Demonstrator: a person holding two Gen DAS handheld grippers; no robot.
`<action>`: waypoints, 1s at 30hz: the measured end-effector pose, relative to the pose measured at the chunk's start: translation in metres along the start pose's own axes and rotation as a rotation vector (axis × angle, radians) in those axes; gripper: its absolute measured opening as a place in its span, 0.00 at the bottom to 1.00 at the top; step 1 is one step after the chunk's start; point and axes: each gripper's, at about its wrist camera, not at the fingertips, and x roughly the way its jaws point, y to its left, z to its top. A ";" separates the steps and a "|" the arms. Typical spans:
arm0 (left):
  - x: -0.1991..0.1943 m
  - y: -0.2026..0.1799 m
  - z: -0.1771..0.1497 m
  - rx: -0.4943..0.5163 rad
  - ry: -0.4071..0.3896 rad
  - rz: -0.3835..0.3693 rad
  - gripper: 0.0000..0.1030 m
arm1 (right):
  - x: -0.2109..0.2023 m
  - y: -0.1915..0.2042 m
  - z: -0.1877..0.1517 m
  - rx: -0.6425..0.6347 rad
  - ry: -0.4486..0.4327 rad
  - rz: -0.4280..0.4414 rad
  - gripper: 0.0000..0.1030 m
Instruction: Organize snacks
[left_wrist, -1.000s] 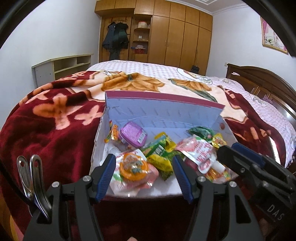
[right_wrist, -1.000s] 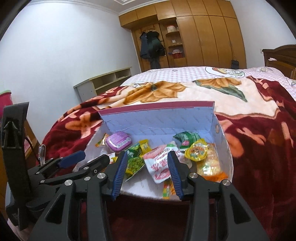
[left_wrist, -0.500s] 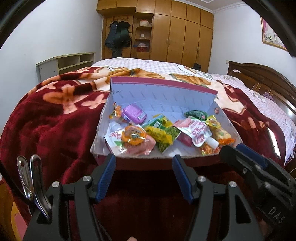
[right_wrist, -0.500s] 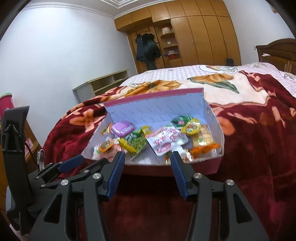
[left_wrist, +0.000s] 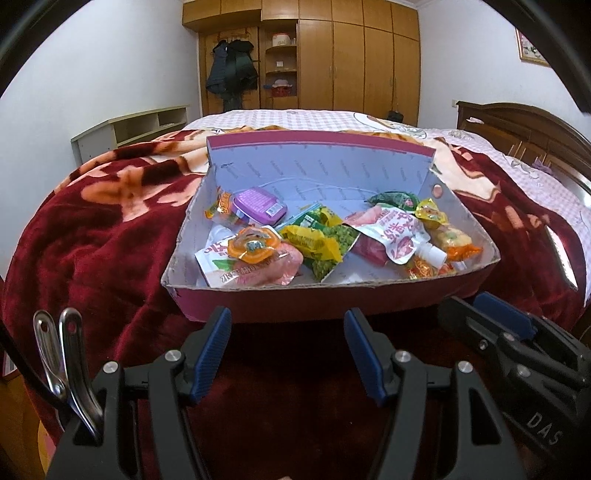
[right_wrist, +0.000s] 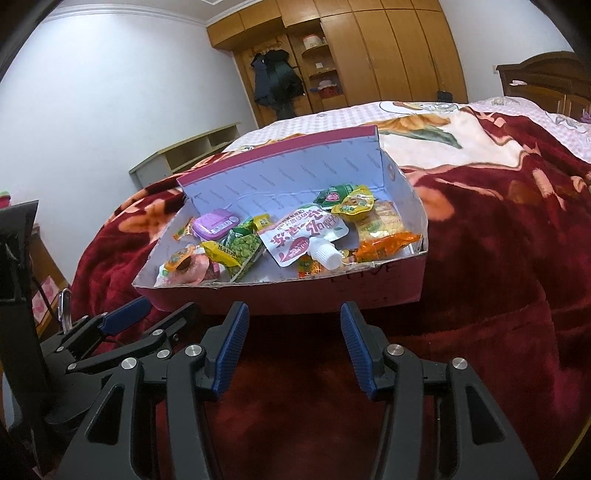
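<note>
Two claws hung side by side before the bed's edge. The left claw (left_wrist: 288, 347) was released, its ribbed blue pads apart with nothing between them; the right claw (right_wrist: 291, 341) was likewise unclenched and empty. Just beyond both sat one shallow cardboard box (left_wrist: 295, 302), pink outside and pale inside, with one tall back flap standing upright. The snacks lay loose inside it: one purple rounded tin (left_wrist: 258, 205) at the back left, one orange jelly cup (left_wrist: 253, 245) resting on a pink packet, one green pea bag (right_wrist: 242, 245) in the middle, one white spouted pouch (right_wrist: 303, 236) with a white cap, and one orange crinkly packet (right_wrist: 384, 236) on the right. The box rested on a plush dark-red floral blanket (left_wrist: 96, 236) over the bed. Behind stood wooden wardrobes (left_wrist: 354, 55) and white walls.
</note>
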 end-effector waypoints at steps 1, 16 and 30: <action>0.000 0.000 0.000 -0.001 0.000 0.000 0.65 | 0.000 0.000 0.000 0.001 0.000 0.001 0.52; -0.001 0.002 0.000 -0.007 -0.011 0.008 0.65 | 0.001 0.001 -0.002 0.008 0.007 0.007 0.52; -0.001 0.001 0.000 -0.006 -0.010 0.009 0.65 | 0.002 0.000 -0.002 0.011 0.008 0.009 0.52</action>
